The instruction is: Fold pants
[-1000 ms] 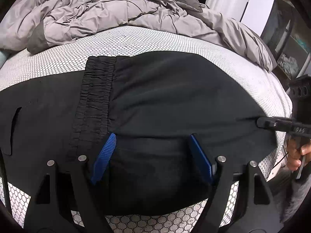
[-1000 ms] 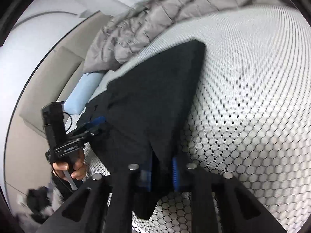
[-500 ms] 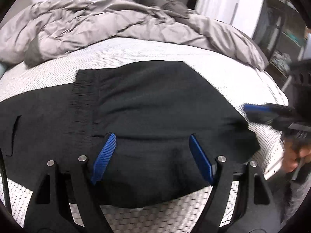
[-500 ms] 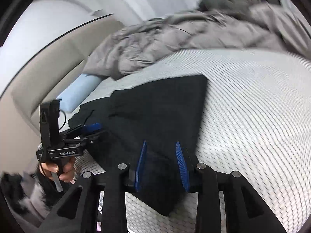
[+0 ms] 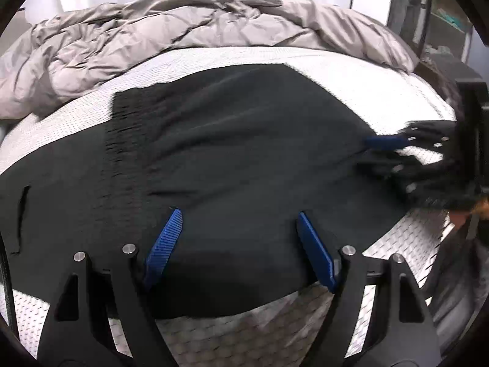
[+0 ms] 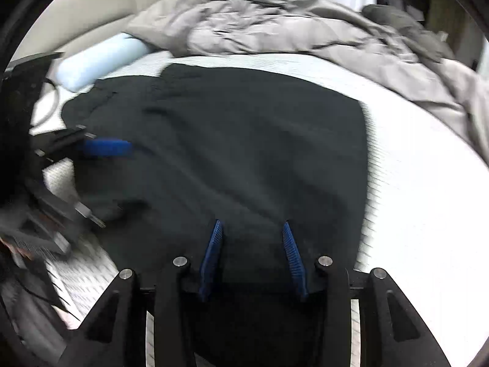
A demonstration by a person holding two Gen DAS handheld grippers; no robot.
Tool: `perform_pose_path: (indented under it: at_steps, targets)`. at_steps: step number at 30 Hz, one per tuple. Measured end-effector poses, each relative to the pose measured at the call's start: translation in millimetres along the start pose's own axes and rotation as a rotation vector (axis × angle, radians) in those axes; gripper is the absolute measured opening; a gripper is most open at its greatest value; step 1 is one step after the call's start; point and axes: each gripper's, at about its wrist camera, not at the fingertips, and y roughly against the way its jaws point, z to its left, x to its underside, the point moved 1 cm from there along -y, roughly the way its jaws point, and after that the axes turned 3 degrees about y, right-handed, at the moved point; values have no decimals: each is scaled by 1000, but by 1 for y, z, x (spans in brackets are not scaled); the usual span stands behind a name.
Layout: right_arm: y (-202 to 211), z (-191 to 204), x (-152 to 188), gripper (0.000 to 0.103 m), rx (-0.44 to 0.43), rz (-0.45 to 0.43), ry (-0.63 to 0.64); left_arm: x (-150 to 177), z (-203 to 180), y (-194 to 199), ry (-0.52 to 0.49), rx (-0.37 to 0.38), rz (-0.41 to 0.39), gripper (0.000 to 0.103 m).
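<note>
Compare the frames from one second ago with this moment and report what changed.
The right gripper has let go: shut on the edge of the black pants a second ago, its jaws now stand open, and it has pulled back. The pants lie flat on the mattress. The left gripper stayed open; the grey duvet did not move.

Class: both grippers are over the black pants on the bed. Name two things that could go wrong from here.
1. The open left gripper and open right gripper hold nothing, so the folded black pants may spring open.
2. The rumpled grey duvet lies close behind and could get caught in the next fold.
</note>
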Motion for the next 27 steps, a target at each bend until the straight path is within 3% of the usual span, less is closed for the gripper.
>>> perform_pose_path:
  at_steps: [2,6,9,12,15,18,22,23,26,27]
  targets:
    - [9,-10,11,41,49,2,1,2,13,3,34,32,12,75]
    - [15,-25,14,46,-5,-13,-30,-6,20,18,66,25,-35,76]
    - [31,-22,7,47,-57,-70,-56,-22,12,13,41,38,-58,76]
    - [26,-9,-11,47,-95,-95,-69,-43,6,-13,15,6,-6,76]
    - [-1,6,-28,47,-93,-53,-44,-52,14,-36,14,-12,53,76]
    - [-33,10,-32,47,-12,12,21,-49,22,-36,8,31,56,73]
    - [-15,-21,-11,48,84,17,3,-37,24,-22,-32,0,60,73]
    - [-9,-31,-4,57,115,13,-18,-36,22,-17,-44,-20,59,73]
    - [4,-58,2,59,-12,-20,-164,-39,19,7,-41,-1,5,73]
    - [11,-61,-2,59,-13,-59,-186,-47,19,11,-24,19,-16,73]
